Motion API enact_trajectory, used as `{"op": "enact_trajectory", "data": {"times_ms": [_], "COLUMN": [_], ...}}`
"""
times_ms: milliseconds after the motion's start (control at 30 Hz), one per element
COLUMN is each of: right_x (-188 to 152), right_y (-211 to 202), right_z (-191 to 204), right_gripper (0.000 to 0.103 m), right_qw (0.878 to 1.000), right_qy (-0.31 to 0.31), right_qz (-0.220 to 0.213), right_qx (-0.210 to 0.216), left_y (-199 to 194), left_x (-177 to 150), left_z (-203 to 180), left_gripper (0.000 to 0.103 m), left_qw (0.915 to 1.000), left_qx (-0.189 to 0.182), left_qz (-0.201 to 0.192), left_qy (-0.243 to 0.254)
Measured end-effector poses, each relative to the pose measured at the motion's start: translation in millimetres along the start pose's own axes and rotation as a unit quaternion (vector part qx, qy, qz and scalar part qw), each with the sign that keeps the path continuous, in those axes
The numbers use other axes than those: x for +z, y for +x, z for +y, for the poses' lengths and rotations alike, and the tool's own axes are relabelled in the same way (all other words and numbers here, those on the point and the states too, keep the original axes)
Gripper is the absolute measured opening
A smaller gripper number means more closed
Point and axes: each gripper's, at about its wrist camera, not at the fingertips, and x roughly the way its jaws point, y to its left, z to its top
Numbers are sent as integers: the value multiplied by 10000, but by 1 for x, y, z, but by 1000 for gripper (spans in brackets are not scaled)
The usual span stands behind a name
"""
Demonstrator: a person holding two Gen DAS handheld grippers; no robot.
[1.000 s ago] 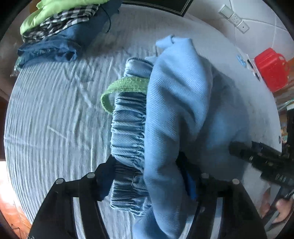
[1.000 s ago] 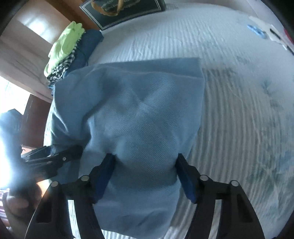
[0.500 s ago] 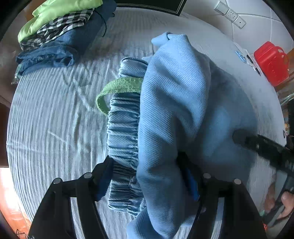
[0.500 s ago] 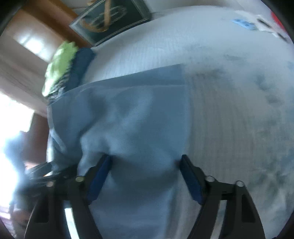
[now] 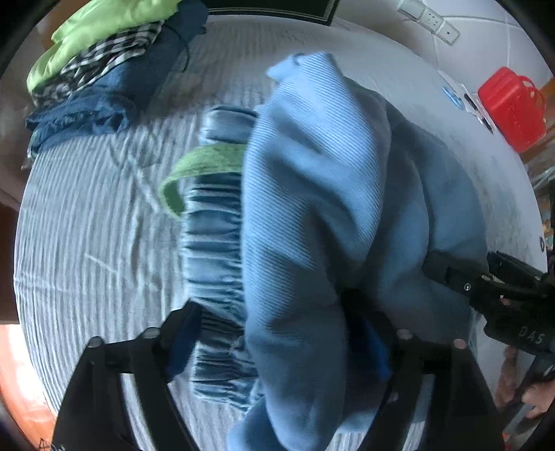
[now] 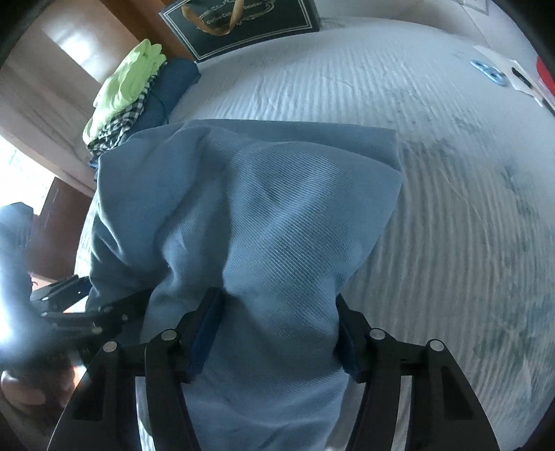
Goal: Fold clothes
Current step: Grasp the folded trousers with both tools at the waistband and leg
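We count two claws, both gripping one light blue garment (image 5: 312, 194) above the bed (image 5: 86, 215): our left claw (image 5: 277, 343) is clamped on its gathered waistband end, our right claw (image 6: 277, 333) on a bunched fold. One folded stack (image 5: 104, 66) of three pieces sits at the bed's far corner; one red basket (image 5: 510, 107) stands beyond the bed.

The blue garment (image 6: 263, 222) bunches over both sets of tongs, so their inner pads are mostly covered. At 9 o'clock the right wrist view blows out to glare. Red basket (image 5: 510, 107) at 2 o'clock is partly cropped, and writing on the dark box (image 6: 239, 24) is too small to read.
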Motion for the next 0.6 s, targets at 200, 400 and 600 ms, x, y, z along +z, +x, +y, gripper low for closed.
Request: {"op": "enact_trajectory", "data": {"times_ms": [200,400,600], "right_x": [-3,-7,-2], "right_y": [-2,-8,-9], "right_z": [-8,-11,-12], "right_gripper": [61,62,50], "right_qw": [9999,9998,9985], "right_qy": [40,81,443], "right_qz": [55,6,169], "right_qx": [156,173,262], "left_y": [2,6,1], "left_x": [-2,-1,-5], "left_z": [-4,-4,1], "left_gripper": [89,97,75], "left_qw": [9998,9997,9993], "left_qx": [143,187,82], "left_qz": [-27,-7,-24], "left_qy": [-95,-178,-355]}}
